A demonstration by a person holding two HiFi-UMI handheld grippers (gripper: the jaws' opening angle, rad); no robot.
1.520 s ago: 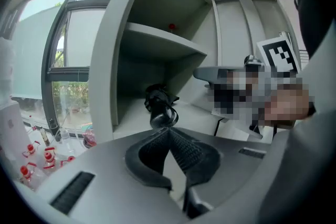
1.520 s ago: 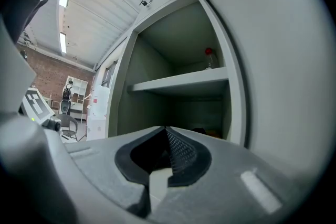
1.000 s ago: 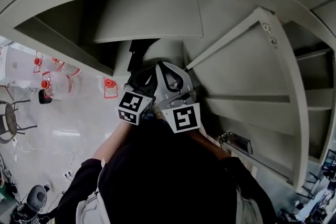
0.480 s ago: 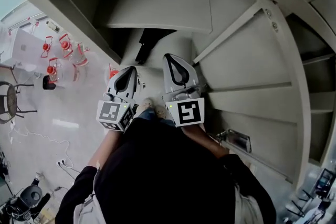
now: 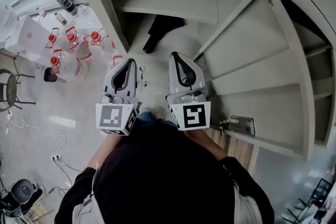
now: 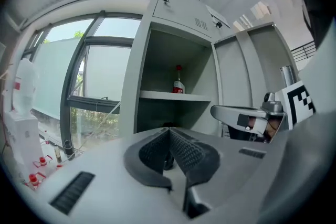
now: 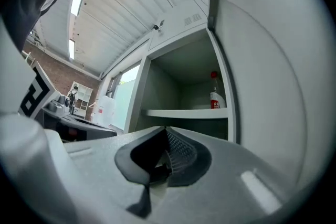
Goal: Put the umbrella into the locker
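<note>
The black folded umbrella (image 5: 160,31) lies on the bottom of the open grey locker (image 5: 173,0), under its shelf. My left gripper (image 5: 127,62) and right gripper (image 5: 175,55) hover side by side in front of the locker, pointing at it, a short way back from the umbrella. Both are shut with nothing between the pads. In the left gripper view the jaws (image 6: 169,129) meet at a point before the locker opening (image 6: 176,113). The right gripper view shows its jaws (image 7: 166,129) closed the same way.
A bottle with a red label (image 6: 178,84) stands on the locker shelf (image 7: 189,113). The locker door (image 5: 247,44) hangs open to the right. Clear jugs with red caps (image 5: 73,47) stand on the floor at the left, near a stool (image 5: 8,94) and cables (image 5: 31,134).
The two grippers, close together by the umbrella a second ago, have pulled apart and back from the locker. The left one moved left and up. The umbrella stays inside.
</note>
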